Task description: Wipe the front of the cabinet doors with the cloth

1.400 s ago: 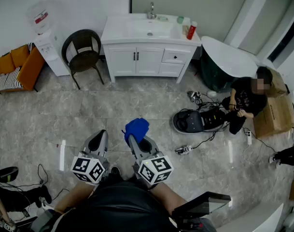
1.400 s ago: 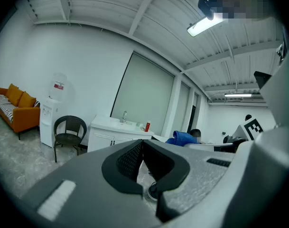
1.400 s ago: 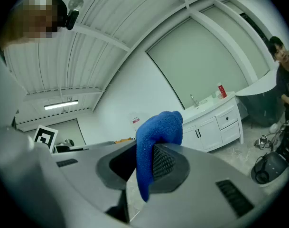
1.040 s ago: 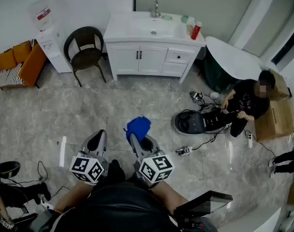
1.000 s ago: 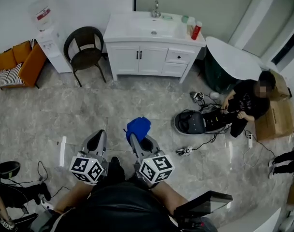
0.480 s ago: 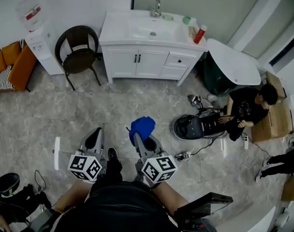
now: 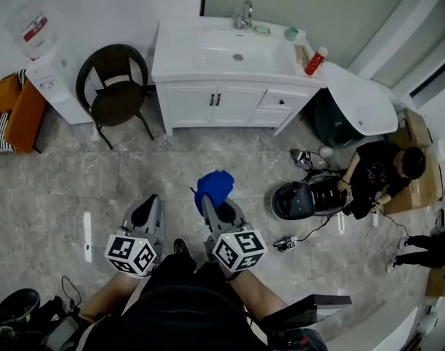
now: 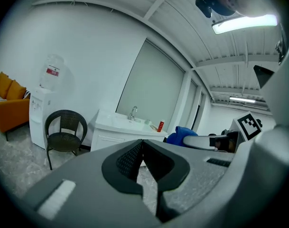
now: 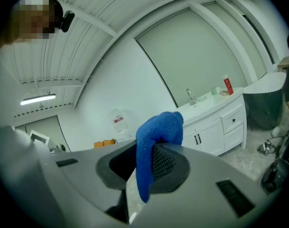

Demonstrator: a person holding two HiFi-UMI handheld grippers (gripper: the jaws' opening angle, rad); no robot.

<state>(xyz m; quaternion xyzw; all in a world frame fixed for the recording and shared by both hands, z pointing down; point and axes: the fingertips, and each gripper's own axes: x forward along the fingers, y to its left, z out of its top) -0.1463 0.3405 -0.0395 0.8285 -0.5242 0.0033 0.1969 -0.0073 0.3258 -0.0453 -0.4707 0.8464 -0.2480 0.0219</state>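
Blue cloth (image 7: 213, 185) is clamped in the right gripper (image 7: 212, 205) jaws, well clear of the white cabinet (image 7: 229, 53), not touching the cabinet doors (image 7: 216, 105). Left gripper (image 7: 147, 212) is equally far from the cabinet, jaws pressed together, empty. Black chair (image 7: 111, 86) stands just beside the cabinet.

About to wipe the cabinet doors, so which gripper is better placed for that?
Right. The right gripper has its jaws shut on the blue cloth, while the left gripper is shut on nothing. Both are across the floor from the cabinet doors, so distance favours neither.
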